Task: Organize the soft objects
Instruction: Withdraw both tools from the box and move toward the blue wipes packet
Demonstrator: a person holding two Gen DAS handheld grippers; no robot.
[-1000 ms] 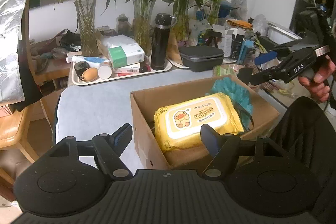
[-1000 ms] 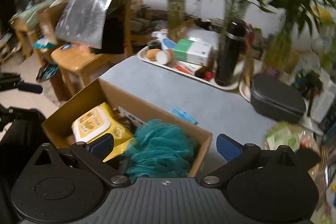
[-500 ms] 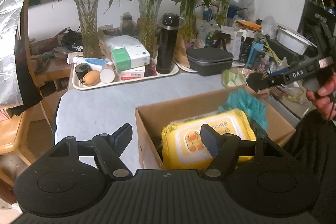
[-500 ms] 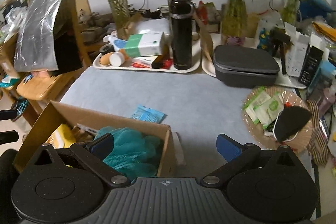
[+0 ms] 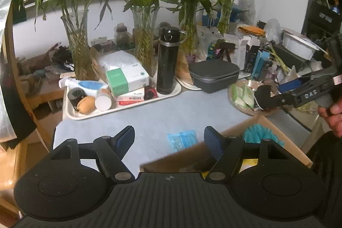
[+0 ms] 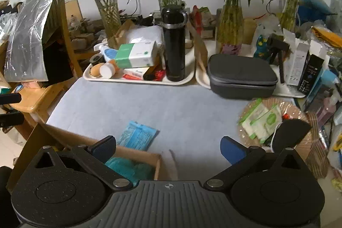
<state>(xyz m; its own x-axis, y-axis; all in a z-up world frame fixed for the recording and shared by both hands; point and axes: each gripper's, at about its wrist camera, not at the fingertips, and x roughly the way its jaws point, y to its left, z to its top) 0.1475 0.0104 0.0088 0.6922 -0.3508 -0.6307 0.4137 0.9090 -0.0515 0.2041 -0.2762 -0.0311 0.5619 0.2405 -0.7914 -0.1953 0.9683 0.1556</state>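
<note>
A small blue packet [image 6: 137, 135] lies flat on the grey table [image 6: 171, 104], just past the far wall of the cardboard box [image 6: 136, 150]. The box already has a teal bath puff [image 6: 128, 169] inside, and a bit of a yellow pack [image 5: 250, 161] shows there too. So the blue packet looks like the next soft thing to put away, though that is a guess.

In the right wrist view the packet sits a little to the left of the middle, close in front of the right tongs [image 6: 168, 147]. Its long side runs slanted, from near-left up to far-right. In the left wrist view it sits between the left tongs [image 5: 168, 136], just past the box edge.

Both tongs are wide apart and hold nothing. The packet looks near to both, and I cannot tell which is nearer. To pick it up, the tongs would need to turn so they pinch across its short side.
</note>
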